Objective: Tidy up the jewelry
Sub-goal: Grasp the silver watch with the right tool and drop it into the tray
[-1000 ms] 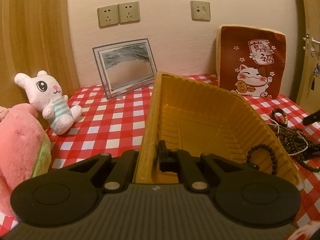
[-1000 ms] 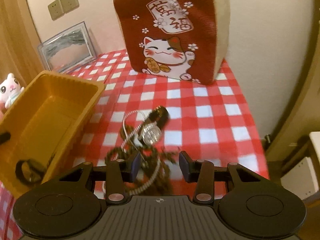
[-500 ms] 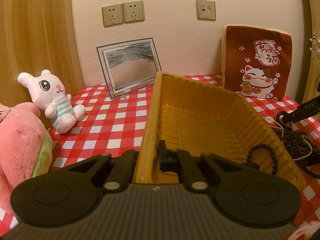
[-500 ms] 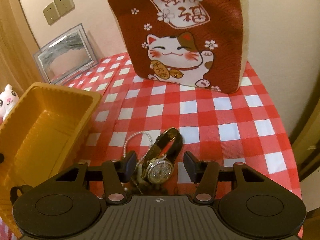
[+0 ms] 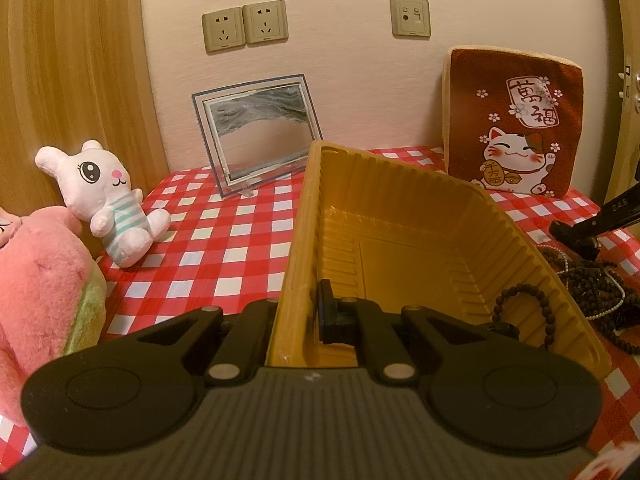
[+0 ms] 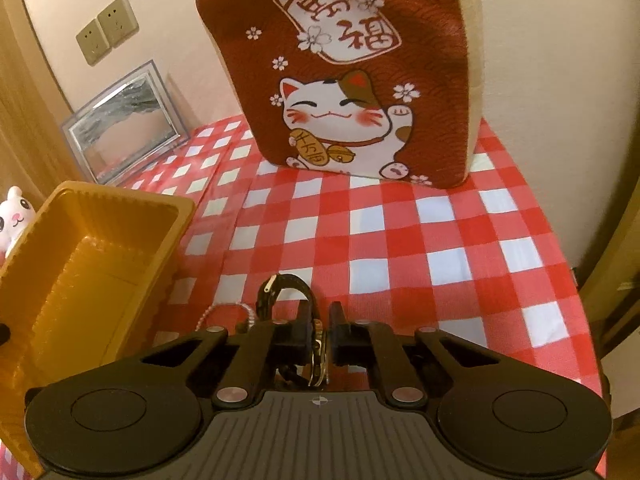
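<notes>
Closing right claw (image 6: 319,322) on watch (image 6: 316,340); left claw (image 5: 298,312) clamping tray (image 5: 400,208) wall.

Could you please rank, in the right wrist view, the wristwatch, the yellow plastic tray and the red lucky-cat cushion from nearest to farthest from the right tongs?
1. Black-strapped wristwatch: between the closing right tongs.
2. Yellow plastic tray: left, on the checked cloth.
3. Red lucky-cat cushion: far back, against the wall.

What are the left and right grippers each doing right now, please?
Left gripper: shut on the yellow tray's wall.
Right gripper: jaws closing, pads pressing the wristwatch.
</notes>
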Motion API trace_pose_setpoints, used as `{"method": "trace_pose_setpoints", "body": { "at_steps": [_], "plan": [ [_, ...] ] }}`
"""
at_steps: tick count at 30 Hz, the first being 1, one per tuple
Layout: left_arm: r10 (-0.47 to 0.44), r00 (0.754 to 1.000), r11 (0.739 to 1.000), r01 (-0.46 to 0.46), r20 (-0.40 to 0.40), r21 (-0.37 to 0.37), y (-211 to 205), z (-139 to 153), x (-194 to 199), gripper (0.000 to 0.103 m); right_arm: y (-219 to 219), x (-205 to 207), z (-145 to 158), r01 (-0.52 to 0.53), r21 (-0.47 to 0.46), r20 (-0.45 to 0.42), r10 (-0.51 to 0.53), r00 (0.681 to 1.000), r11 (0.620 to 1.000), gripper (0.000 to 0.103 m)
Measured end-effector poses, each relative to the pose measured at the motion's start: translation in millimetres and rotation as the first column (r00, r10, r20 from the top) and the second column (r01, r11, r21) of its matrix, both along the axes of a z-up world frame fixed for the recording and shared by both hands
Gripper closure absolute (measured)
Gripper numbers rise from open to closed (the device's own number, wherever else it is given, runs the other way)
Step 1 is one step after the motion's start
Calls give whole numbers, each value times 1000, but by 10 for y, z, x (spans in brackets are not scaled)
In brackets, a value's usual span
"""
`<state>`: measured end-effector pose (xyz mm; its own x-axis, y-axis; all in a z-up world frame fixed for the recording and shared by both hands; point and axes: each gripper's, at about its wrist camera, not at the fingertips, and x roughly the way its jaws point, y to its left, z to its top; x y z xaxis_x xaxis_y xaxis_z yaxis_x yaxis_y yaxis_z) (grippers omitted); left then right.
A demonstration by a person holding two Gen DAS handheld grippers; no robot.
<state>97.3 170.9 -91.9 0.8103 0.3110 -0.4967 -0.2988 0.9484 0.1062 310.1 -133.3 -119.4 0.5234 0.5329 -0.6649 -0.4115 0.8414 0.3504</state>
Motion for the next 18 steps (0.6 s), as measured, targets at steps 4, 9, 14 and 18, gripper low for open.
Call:
{"method": "trace_pose_setpoints", "body": {
  "at_steps": [4,9,14,18],
  "plan": [
    [0,1000,1000,0,0,-1,-1,0,-1,97,-64,-95,108,16,25,13,-16,1000,1000,95],
    [-3,1000,1000,3,2,-1,-4,-7,-3,97,-67,-239,345,25,67,42,-28,999,997,95],
    [-4,1000,1000,4,2,-3,-15,-11,4,97,166,-439,529,-29,135,42,24,999,990,95],
    [-8,1000,1000,8,3,-4,-25,-11,15,97,522,-620,544,-100,188,24,97,995,977,95]
  ]
}}
